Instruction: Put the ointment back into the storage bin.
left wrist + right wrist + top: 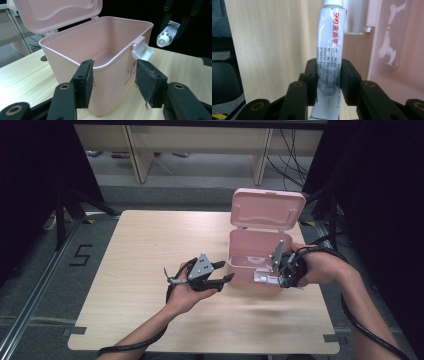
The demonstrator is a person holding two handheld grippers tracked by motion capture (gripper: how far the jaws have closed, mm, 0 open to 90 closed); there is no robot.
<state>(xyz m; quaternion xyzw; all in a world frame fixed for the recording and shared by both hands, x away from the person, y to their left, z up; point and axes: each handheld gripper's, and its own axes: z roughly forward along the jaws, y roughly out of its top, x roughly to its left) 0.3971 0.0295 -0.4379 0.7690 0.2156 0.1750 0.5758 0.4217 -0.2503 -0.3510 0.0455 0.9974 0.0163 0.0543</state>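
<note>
1. My right gripper (329, 82) is clamped on a white tube (329, 57) of ointment, both pads pressing its lower half.
2. The tube's long axis runs straight out along my jaws, its white cap leading; in the high view the tube (265, 279) lies level, cap to the left, at the near right corner of the pink box (250, 262).
3. Red print on the tube reads "999" followed by Chinese characters; the smaller dark lines are too fine to read.
4. The box lid (267, 209) stands open on the far side.
5. My left gripper (113, 82) has its jaws apart, holding nothing, just left of the box (105, 50).
</note>
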